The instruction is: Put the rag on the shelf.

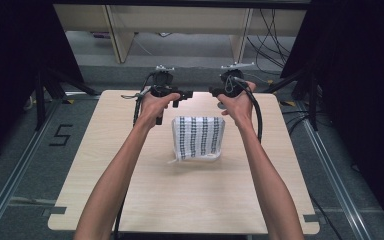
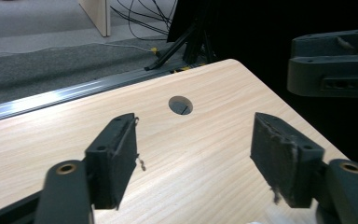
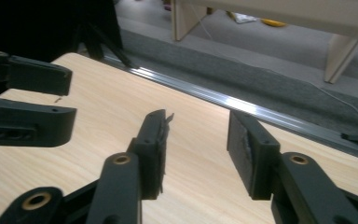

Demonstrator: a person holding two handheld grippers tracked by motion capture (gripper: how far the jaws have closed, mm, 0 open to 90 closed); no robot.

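A folded white cloth with rows of dark checks (image 1: 198, 138) lies flat in the middle of the light wooden table (image 1: 145, 195). Both grippers hover above the far part of the table, beyond the cloth, pointing at each other. My left gripper (image 1: 186, 95) is open with nothing between its jaws; in the left gripper view my left gripper (image 2: 196, 156) spans bare wood, with the right gripper (image 2: 331, 65) at the upper right. My right gripper (image 1: 213, 91) is open and empty too. In the right gripper view my right gripper (image 3: 198, 140) faces the left gripper (image 3: 25, 107).
A round cable hole (image 2: 180, 105) is cut into the table near its far right corner. Metal floor rails (image 1: 10, 175) run along both sides. Dark tripod legs (image 1: 45, 90) stand at the left and right, wooden furniture legs (image 1: 120, 37) and loose cables (image 1: 270, 30) behind.
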